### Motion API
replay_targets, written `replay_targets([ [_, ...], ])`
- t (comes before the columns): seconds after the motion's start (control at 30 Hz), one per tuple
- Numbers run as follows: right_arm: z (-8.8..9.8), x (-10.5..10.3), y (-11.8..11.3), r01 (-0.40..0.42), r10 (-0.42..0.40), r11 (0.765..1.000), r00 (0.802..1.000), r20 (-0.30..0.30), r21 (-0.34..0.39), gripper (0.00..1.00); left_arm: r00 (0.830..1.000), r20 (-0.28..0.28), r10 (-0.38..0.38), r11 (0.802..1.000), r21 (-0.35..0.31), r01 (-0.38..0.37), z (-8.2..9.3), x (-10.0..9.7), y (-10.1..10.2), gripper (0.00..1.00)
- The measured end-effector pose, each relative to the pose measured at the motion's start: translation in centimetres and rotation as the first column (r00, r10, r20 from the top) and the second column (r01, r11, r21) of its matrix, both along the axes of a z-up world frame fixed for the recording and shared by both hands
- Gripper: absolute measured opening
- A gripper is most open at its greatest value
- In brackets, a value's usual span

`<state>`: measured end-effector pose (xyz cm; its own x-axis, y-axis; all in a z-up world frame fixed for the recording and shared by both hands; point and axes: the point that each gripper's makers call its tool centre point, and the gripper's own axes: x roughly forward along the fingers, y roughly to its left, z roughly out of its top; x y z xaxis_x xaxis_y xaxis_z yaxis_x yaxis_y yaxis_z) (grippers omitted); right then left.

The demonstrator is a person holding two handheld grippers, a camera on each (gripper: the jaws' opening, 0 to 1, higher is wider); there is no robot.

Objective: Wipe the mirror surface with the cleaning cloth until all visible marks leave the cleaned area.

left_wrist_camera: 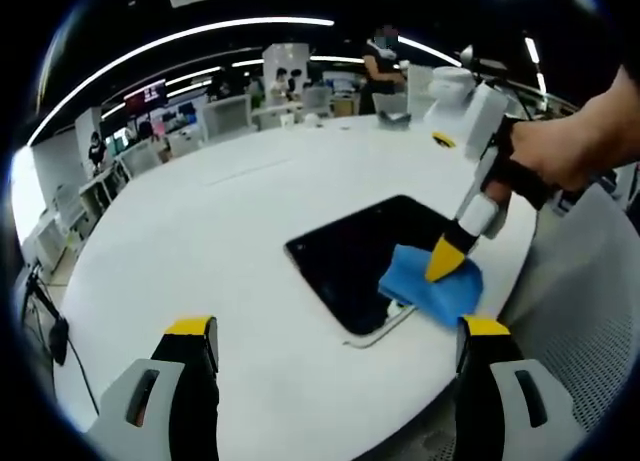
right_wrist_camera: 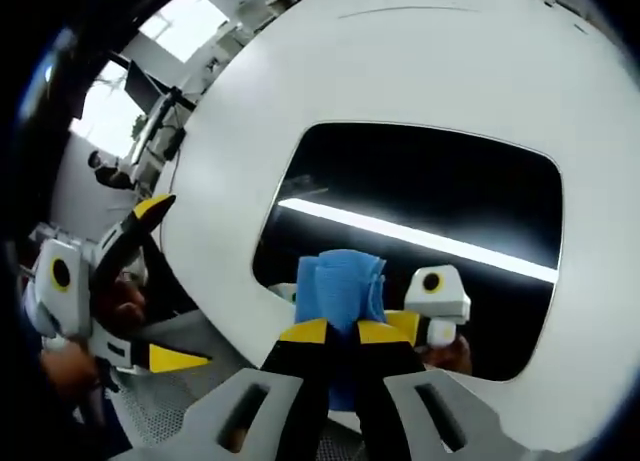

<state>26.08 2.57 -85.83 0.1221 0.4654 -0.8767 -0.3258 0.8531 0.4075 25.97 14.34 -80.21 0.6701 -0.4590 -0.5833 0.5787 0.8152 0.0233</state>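
Your right gripper (right_wrist_camera: 343, 333) is clamped on the blue cleaning cloth (right_wrist_camera: 342, 281), pressing it onto the near corner of the mirror (right_wrist_camera: 420, 196), which lies flat on the white round table (left_wrist_camera: 200, 241). Your left gripper (left_wrist_camera: 335, 333) hangs above the table edge, jaws spread wide, holding nothing, just beside the mirror.

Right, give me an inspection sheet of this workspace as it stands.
Surface: round white table, bare around the mirror.
Job's things: mirror flat near the table edge; blue cleaning cloth on its corner.
Clutter: small yellow item and white objects at the far side.
Grippers: right gripper shut on the cloth; left gripper open, hovering apart.
Cables: dark cable beside the table.
Surroundings: office desks, ceiling lights, people beyond.
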Motion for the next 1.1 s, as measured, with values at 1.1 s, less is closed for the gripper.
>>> replay_targets([
  [1.1, 0.0, 2.5, -0.3, 0.022, -0.022, 1.0, 1.0, -0.002, -0.019, 0.03, 1.0, -0.006, 0.01, 1.0, -0.02, -0.01, 0.0, 0.0, 0.0, 0.99],
])
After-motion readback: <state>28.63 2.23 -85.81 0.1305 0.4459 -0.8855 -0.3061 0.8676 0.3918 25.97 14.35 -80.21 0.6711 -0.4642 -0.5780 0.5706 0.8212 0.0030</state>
